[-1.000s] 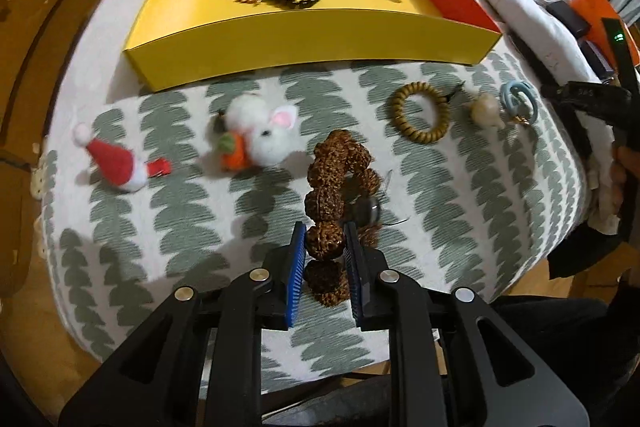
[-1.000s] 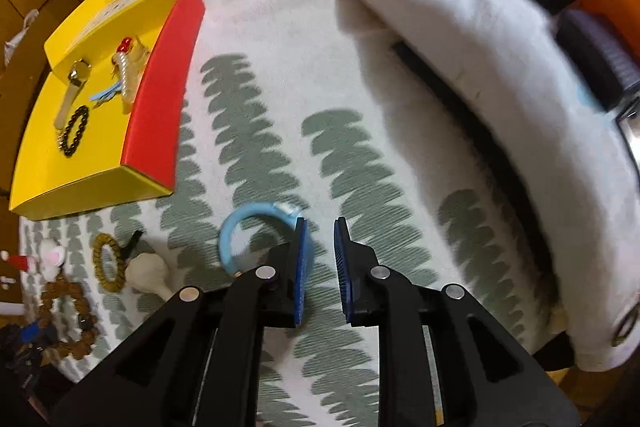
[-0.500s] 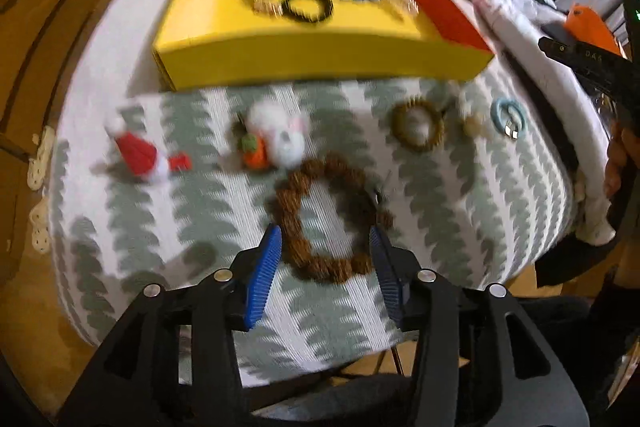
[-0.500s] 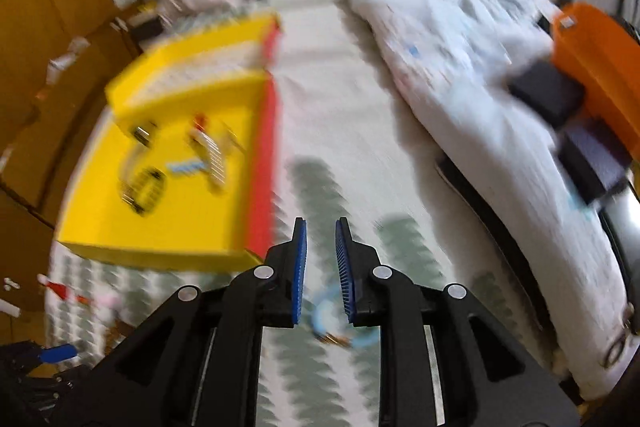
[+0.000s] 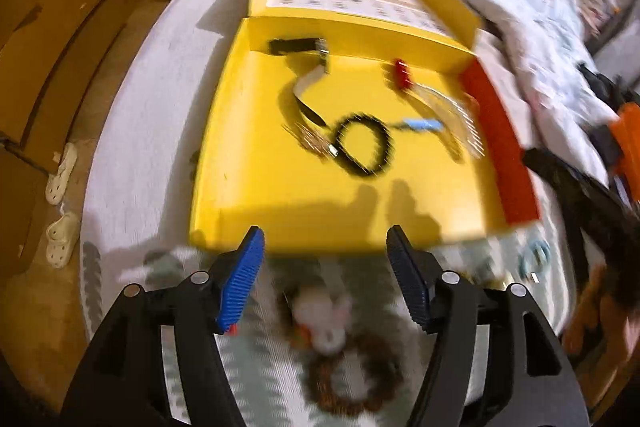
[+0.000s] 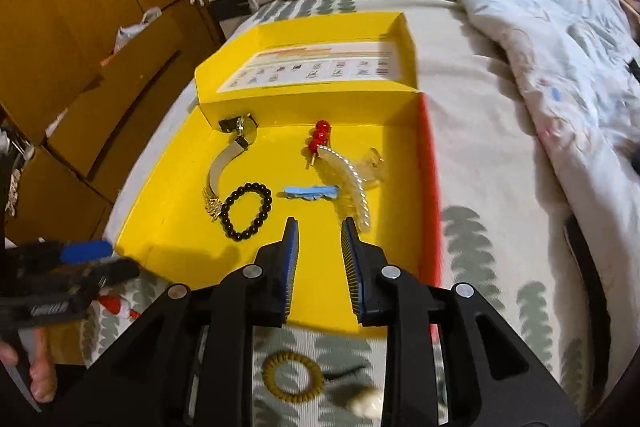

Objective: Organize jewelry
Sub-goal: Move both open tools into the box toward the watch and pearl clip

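A yellow box lies open on the bed. It holds a black bead bracelet, a watch, a red bead clip, a pearl comb and a blue clip. My left gripper is open and empty above the box's near edge. The brown bead bracelet and a white plush rabbit lie below it. My right gripper is open and empty over the box's near wall. An olive hair tie lies beneath it.
A crumpled duvet covers the right of the bed. Wooden cabinets stand on the left. A light blue ring lies by the box's red side. Slippers sit on the floor. The left gripper shows in the right wrist view.
The left gripper let go of the brown bracelet, opened wide and rose toward the box. The right gripper left the blue ring, moved over the box and opened a little.
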Demonstrator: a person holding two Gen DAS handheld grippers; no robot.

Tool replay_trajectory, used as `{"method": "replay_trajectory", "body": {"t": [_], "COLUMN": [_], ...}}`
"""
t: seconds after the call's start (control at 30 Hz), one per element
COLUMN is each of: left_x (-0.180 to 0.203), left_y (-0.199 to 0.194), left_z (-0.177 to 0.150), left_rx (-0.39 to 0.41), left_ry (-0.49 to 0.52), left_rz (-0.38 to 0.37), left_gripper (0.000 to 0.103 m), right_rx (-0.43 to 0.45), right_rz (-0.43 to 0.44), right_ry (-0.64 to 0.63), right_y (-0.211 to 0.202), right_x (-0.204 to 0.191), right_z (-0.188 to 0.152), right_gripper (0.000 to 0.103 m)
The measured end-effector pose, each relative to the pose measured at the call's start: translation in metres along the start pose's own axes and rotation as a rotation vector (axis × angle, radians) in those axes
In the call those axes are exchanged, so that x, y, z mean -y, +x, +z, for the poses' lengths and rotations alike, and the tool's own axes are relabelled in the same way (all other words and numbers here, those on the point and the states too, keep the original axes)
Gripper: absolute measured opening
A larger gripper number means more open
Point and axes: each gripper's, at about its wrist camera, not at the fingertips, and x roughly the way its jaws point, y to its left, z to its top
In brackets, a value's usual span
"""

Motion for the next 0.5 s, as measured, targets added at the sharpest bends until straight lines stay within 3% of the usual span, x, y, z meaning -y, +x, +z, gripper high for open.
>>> {"method": "replay_trajectory", "body": {"t": [0.17,0.5], "left_x": [-0.013,-0.017], "left_y": [0.03,0.058], "left_z": [0.034,0.064], "left_rx": [-0.019,-0.05], "left_ry": [-0.054,-0.054], "left_rz": [0.011,0.031], "left_gripper": [0.063,0.063], "right_rx": [-0.021,-0.072], "right_rz": [-0.014,-0.05], "right_ry": [-0.016,-0.001], "right_y": [0.023,0.058], "right_x": [-0.007,0.002], "right_z": [0.016,0.023], "right_gripper": [0.027,0.027]}}
